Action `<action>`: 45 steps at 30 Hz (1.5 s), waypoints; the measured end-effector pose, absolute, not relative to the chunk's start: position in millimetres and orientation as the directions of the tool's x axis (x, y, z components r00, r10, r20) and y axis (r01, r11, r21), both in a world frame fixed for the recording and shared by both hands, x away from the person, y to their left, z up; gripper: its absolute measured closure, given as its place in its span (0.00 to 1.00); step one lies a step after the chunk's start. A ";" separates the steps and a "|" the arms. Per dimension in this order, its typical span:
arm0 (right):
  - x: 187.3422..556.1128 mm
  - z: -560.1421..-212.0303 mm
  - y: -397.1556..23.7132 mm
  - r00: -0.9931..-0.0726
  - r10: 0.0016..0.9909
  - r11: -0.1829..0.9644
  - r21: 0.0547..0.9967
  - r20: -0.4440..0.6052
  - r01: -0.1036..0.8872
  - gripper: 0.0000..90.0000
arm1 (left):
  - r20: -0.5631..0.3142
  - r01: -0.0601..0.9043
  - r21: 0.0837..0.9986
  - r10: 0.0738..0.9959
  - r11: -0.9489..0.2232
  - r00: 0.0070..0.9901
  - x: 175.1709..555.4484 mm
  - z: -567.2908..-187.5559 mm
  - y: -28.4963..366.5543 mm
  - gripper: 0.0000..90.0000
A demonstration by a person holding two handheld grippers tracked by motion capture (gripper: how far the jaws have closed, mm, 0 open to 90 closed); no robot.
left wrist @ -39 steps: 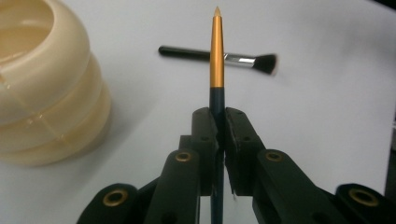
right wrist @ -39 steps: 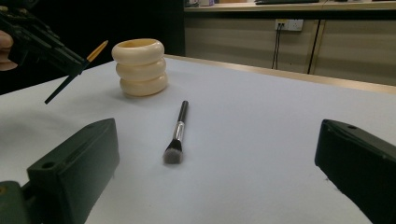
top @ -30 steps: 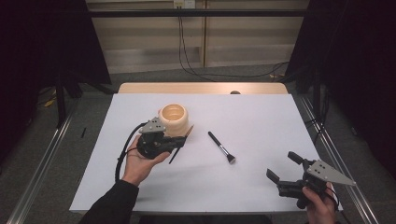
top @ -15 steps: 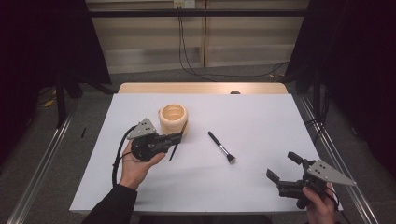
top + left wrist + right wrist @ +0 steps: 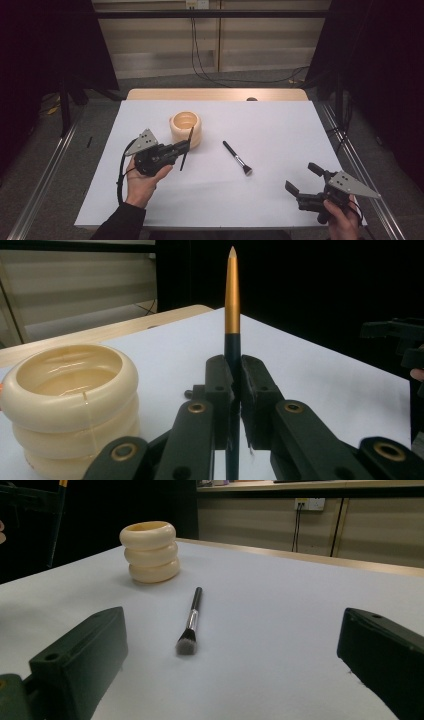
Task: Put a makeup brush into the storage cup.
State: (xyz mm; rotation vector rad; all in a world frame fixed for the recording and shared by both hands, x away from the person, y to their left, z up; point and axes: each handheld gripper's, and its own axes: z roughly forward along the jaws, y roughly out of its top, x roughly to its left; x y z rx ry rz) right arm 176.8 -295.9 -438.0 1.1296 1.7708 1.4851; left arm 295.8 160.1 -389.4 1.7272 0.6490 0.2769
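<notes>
L gripper (image 5: 184, 146) jaws clamped on thin dark brush handle (image 5: 231, 310), gold taper end up, held upright just beside cream ribbed cup (image 5: 186, 129), prob. lined up for dropping in. Cup interior looks empty, though its bottom isn't fully visible. R gripper (image 5: 301, 181) jaws wide apart, idle near table's front edge, aimed at makeup brush (image 5: 237, 157) lying flat on white table (image 5: 280, 125), well apart from the cup.

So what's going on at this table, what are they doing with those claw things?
A person holds a two-jaw gripper in each hand. The left gripper is clamped on a slim dark pencil with a gold end, held upright beside a cream ribbed cup. The right gripper waits open near the table's front right corner. A makeup brush lies untouched in the middle.
</notes>
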 end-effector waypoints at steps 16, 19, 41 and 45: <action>179.8 -426.7 -293.8 -0.502 0.859 0.016 0.974 0.103 0.227 0.00 | -0.151 0.260 0.957 0.546 -0.127 0.824 271.7 -385.6 160.7 0.93; 181.3 -423.4 -289.7 -0.538 0.838 0.031 0.975 0.094 0.219 0.00 | -0.159 0.267 0.956 0.545 -0.124 0.823 269.5 -386.2 160.8 0.93; 212.3 -398.2 -230.8 -0.725 0.676 0.070 0.969 0.130 0.239 0.04 | -0.180 0.272 0.955 0.495 -0.121 0.850 255.4 -384.9 141.8 0.93; 219.2 -396.0 -219.2 -0.740 0.661 0.077 0.969 0.127 0.235 0.04 | -0.181 0.273 0.954 0.491 -0.122 0.852 254.7 -385.7 139.4 0.93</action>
